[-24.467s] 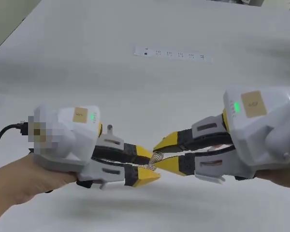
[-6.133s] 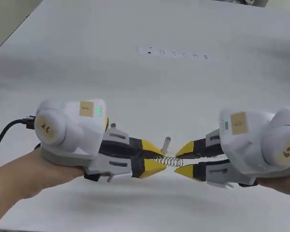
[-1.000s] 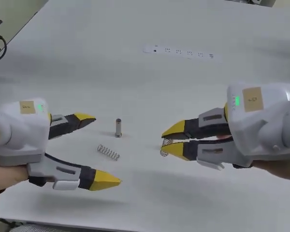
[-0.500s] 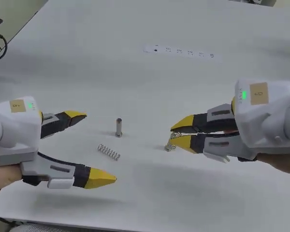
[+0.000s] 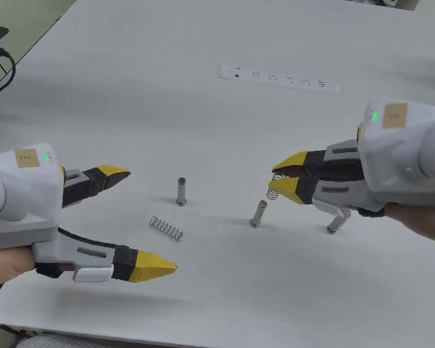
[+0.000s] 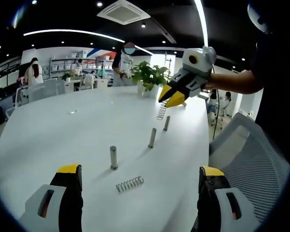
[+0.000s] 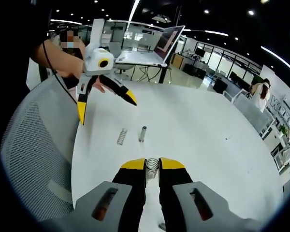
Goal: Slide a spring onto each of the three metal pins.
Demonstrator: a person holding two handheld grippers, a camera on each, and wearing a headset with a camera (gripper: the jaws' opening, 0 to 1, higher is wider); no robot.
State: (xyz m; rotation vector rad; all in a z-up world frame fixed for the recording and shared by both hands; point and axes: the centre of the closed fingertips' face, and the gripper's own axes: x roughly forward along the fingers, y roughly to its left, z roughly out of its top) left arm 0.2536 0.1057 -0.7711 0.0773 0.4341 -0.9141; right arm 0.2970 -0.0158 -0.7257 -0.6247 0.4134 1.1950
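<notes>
Left gripper (image 5: 143,220): jaws wide apart, empty.
Right gripper (image 5: 279,181): clamped on held spring (image 7: 152,166).
Loose spring (image 5: 165,228): 7 o'clock of bare pin (image 5: 181,191).
Stickers (image 5: 395,114): unreadable.

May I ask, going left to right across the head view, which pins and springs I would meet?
Loose spring → bare pin → second bare pin → held spring in the right tool → sprung pin.

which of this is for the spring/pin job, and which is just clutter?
Job: right gripper, shut on held spring; left gripper, open; loose spring; bare pin; middle pin, also bare; third pin, apparently already carrying a spring.
Lying about: power strip; plant; mesh chair.
</notes>
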